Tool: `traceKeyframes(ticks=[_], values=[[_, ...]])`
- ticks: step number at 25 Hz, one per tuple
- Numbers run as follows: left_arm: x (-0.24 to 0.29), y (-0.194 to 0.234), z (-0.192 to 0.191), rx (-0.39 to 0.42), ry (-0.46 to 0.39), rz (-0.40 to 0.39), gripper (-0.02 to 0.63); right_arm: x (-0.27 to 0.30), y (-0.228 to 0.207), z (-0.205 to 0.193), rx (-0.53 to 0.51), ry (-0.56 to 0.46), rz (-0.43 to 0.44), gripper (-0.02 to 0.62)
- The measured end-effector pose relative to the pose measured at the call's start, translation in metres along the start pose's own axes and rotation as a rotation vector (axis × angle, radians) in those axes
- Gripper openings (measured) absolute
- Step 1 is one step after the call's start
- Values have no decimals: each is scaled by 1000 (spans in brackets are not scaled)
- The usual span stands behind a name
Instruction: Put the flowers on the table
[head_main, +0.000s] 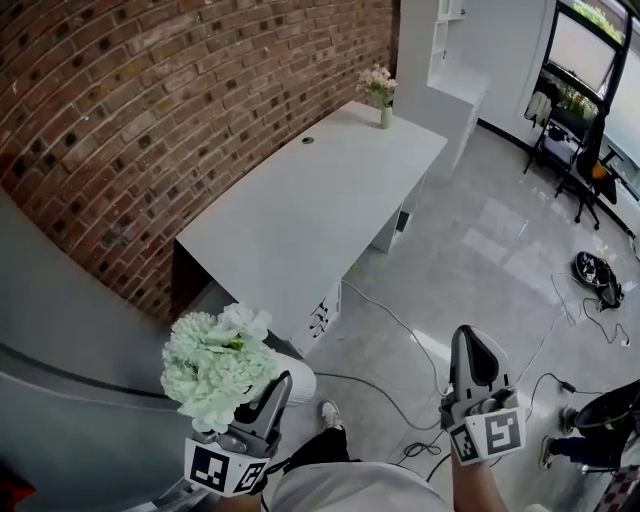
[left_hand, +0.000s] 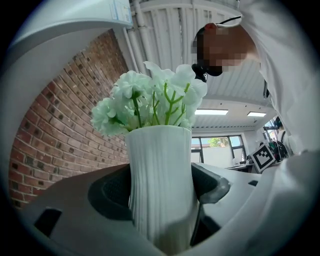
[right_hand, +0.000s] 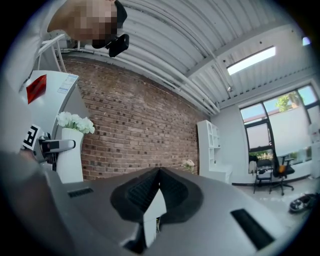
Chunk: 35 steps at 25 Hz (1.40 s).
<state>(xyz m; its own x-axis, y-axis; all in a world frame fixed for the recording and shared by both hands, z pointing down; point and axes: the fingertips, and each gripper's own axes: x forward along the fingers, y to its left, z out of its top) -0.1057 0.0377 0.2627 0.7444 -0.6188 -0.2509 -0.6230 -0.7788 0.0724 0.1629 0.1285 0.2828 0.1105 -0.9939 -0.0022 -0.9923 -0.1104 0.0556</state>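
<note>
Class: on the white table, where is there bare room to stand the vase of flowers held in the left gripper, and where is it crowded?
Table: bare across its width from its near edge to the cable hole. Crowded only at the far corner, by the small vase.

I'm looking steeply down from the head camera, well back from the table (head_main: 300, 210); both gripper cameras are pointing upward, sharing the brick wall (head_main: 150, 100) behind that table

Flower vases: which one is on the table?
The small green vase at the far end of the table; the white ribbed vase is clamped in the left hand-held gripper.
</note>
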Motion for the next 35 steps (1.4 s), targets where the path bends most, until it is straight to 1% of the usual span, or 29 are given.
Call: traceKeyframes(ticks=[7, 14, 19, 23, 30, 33, 35], values=[[40, 50, -5, -17, -9, -19, 351, 67, 18, 7, -11, 6, 15, 15], [57, 86, -14, -40, -19, -19, 351, 107, 33, 8, -27, 10, 19, 15], [61, 96, -14, -20, -23, -18, 351, 124, 42, 12, -33, 1, 38, 15], [63, 100, -13, -19, -31, -10, 351, 135, 46, 14, -39, -6, 60, 15], [83, 98, -20, -18, -36, 10, 351, 163, 36, 12, -37, -27, 103, 15], [96, 96, -24, -3, -40, 33, 351, 185, 30, 13, -26, -44, 148, 15], [105, 96, -29, 6, -44, 73, 351, 205, 28, 11, -21, -54, 203, 15]])
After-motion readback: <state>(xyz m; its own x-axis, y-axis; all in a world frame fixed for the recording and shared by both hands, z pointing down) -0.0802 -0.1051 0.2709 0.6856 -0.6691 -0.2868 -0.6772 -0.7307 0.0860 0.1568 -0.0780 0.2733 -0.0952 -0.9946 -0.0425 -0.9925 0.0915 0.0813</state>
